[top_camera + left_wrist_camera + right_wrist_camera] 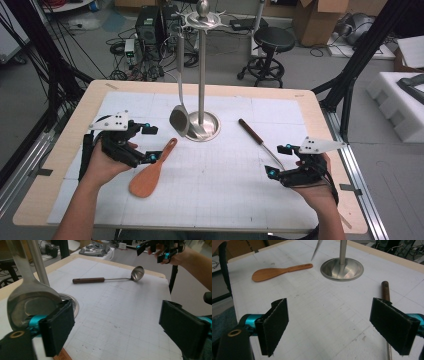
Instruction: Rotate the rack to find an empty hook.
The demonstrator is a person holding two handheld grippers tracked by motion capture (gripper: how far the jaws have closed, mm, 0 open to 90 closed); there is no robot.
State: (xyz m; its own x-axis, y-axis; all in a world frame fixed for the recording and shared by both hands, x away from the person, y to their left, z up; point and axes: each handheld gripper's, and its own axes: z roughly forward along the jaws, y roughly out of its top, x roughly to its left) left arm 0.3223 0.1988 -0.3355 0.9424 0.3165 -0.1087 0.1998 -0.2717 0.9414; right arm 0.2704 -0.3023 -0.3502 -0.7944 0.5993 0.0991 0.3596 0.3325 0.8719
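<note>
Pale wooden bench (320, 107) under a white gridded mat (220, 185). Near left: wooden rice spatula (150, 175), flat, handle just beside the left tongs (150, 144); jaws wide apart, gripping nothing. Behind, steel turner (179, 117) hanging from a steel stand (202, 70). Right: ladle (255, 137) lying flat, bowl end by the right tongs (278, 161), likewise wide open and empty.

We see a wooden counter (60, 165) covered by a white gridded mat (225, 185); on it lie a wooden rice paddle (150, 172), a wooden-handled ladle (110, 278) and a steel stand's round base (206, 126).
</note>
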